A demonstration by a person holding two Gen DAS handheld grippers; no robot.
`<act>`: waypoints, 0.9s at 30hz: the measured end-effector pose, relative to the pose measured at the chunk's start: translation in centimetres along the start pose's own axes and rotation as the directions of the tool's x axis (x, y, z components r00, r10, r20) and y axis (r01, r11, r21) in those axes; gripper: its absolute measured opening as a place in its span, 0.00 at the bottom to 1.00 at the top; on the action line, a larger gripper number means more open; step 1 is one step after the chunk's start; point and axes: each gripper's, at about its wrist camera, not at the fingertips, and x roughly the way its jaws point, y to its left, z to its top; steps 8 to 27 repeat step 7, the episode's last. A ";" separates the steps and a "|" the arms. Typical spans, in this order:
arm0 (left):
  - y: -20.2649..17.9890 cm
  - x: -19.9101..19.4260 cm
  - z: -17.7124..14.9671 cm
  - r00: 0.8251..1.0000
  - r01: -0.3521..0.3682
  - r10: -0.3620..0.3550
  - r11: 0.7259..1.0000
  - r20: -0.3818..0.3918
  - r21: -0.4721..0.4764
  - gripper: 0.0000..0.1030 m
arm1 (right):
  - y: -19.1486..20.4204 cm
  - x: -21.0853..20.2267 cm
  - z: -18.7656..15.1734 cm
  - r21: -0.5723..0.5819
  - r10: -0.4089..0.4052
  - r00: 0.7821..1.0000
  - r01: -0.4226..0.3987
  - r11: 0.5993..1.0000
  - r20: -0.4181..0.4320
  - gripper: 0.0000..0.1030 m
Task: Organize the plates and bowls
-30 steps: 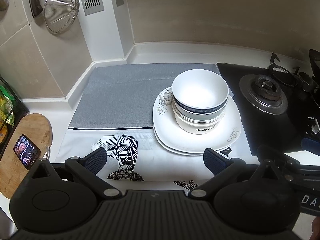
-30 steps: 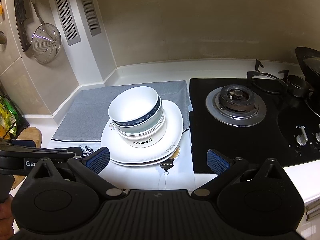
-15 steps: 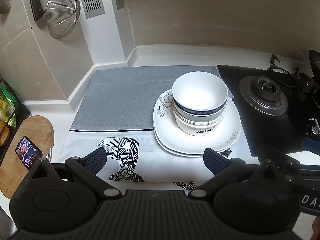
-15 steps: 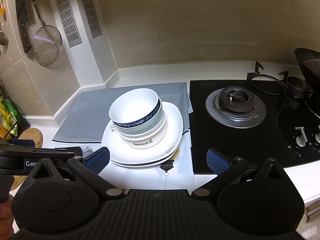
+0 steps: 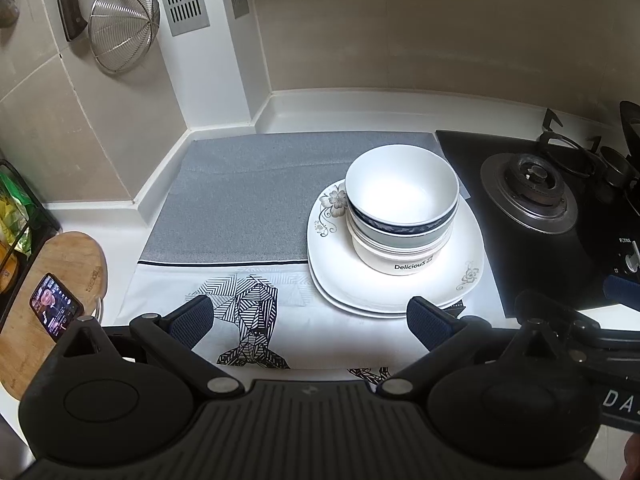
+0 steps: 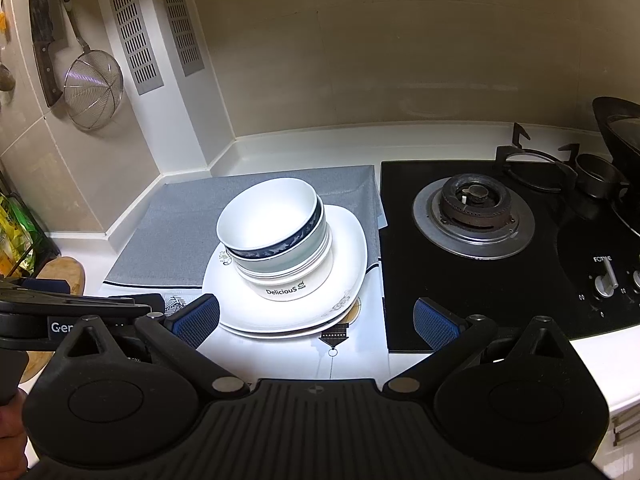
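Against the frames of a second ago almost nothing differs: the left gripper (image 5: 308, 318) and the right gripper (image 6: 316, 318) still hover with fingers spread wide and empty, the view only drifting slightly. The stacked bowls (image 5: 401, 208), the bottom one lettered "DeliciouS", sit on the stacked plates (image 5: 340, 272) just ahead of the left gripper's right finger (image 5: 430, 326) and just past the right gripper's left finger (image 6: 196, 320). Only the left view shows a lit phone (image 5: 56, 306) on a wooden board (image 5: 84, 264) left of its fingers, while the right view shows the stove knob (image 6: 606, 280) marked "FOTILE" beyond its right finger.
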 end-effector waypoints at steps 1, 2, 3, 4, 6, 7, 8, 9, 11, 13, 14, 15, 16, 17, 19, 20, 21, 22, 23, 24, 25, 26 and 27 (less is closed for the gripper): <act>0.0 0.0 0.1 1.000 0.001 -0.001 1.000 0.004 0.003 1.00 | 0.0 0.1 0.1 0.000 0.000 1.000 0.000 1.000 0.000 1.00; -0.1 0.1 0.2 1.000 -0.001 0.000 1.000 0.010 0.008 1.00 | -0.1 0.2 0.2 0.001 0.000 1.000 0.000 1.000 0.000 1.00; -0.2 0.0 0.2 1.000 -0.005 0.005 1.000 0.018 0.015 1.00 | -0.1 0.3 0.3 0.001 0.000 1.000 0.000 1.000 0.000 1.00; -0.2 0.0 0.3 1.000 -0.010 0.010 1.000 0.027 0.018 1.00 | -0.2 0.4 0.5 0.001 0.002 1.000 -0.002 1.000 -0.001 1.00; -0.4 0.0 0.5 0.999 -0.016 0.015 1.000 0.041 0.024 1.00 | -0.3 0.7 0.7 0.004 0.002 1.000 -0.002 1.000 0.000 1.00; -0.4 0.1 0.7 0.999 -0.013 0.012 1.000 0.039 0.025 1.00 | -0.5 0.9 0.9 0.004 0.003 1.000 -0.003 1.000 0.000 1.00; -0.4 0.1 0.7 0.999 -0.013 0.012 1.000 0.039 0.025 1.00 | -0.5 0.9 0.9 0.004 0.003 1.000 -0.003 1.000 0.000 1.00; -0.4 0.1 0.7 0.999 -0.013 0.012 1.000 0.039 0.025 1.00 | -0.5 0.9 0.9 0.004 0.003 1.000 -0.003 1.000 0.000 1.00; -0.4 0.1 0.7 0.999 -0.013 0.012 1.000 0.039 0.025 1.00 | -0.5 0.9 0.9 0.004 0.003 1.000 -0.003 1.000 0.000 1.00; -0.4 0.1 0.7 0.999 -0.013 0.012 1.000 0.039 0.025 1.00 | -0.5 0.9 0.9 0.004 0.003 1.000 -0.003 1.000 0.000 1.00; -0.4 0.1 0.7 0.999 -0.013 0.012 1.000 0.039 0.025 1.00 | -0.5 0.9 0.9 0.004 0.003 1.000 -0.003 1.000 0.000 1.00; -0.4 0.1 0.7 0.999 -0.013 0.012 1.000 0.039 0.025 1.00 | -0.5 0.9 0.9 0.004 0.003 1.000 -0.003 1.000 0.000 1.00; -0.4 0.1 0.7 0.999 -0.013 0.012 1.000 0.039 0.025 1.00 | -0.5 0.9 0.9 0.004 0.003 1.000 -0.003 1.000 0.000 1.00; -0.4 0.1 0.7 0.999 -0.013 0.012 1.000 0.039 0.025 1.00 | -0.5 0.9 0.9 0.004 0.003 1.000 -0.003 1.000 0.000 1.00; -0.4 0.1 0.7 0.999 -0.013 0.012 1.000 0.039 0.025 1.00 | -0.5 0.9 0.9 0.004 0.003 1.000 -0.003 1.000 0.000 1.00; -0.4 0.1 0.7 0.999 -0.013 0.012 1.000 0.039 0.025 1.00 | -0.5 0.9 0.9 0.004 0.003 1.000 -0.003 1.000 0.000 1.00; -0.4 0.1 0.7 0.999 -0.013 0.012 1.000 0.039 0.025 1.00 | -0.5 0.9 0.9 0.004 0.003 1.000 -0.003 1.000 0.000 1.00; -0.4 0.1 0.7 0.999 -0.013 0.012 1.000 0.039 0.025 1.00 | -0.5 0.9 0.9 0.004 0.003 1.000 -0.003 1.000 0.000 1.00; -0.4 0.1 0.7 0.999 -0.013 0.012 1.000 0.039 0.025 1.00 | -0.5 0.9 0.9 0.004 0.003 1.000 -0.003 1.000 0.000 1.00; -0.4 0.1 0.7 0.999 -0.013 0.012 1.000 0.039 0.025 1.00 | -0.5 0.9 0.9 0.004 0.003 1.000 -0.003 1.000 0.000 1.00; -0.4 0.1 0.7 0.999 -0.013 0.012 1.000 0.039 0.025 1.00 | -0.5 0.9 0.9 0.004 0.003 1.000 -0.003 1.000 0.000 1.00; -0.4 0.1 0.7 0.999 -0.013 0.012 1.000 0.039 0.025 1.00 | -0.5 0.9 0.9 0.004 0.003 1.000 -0.003 1.000 0.000 1.00; -0.4 0.1 0.7 0.999 -0.013 0.012 1.000 0.039 0.025 1.00 | -0.5 0.9 0.9 0.004 0.003 1.000 -0.003 1.000 0.000 1.00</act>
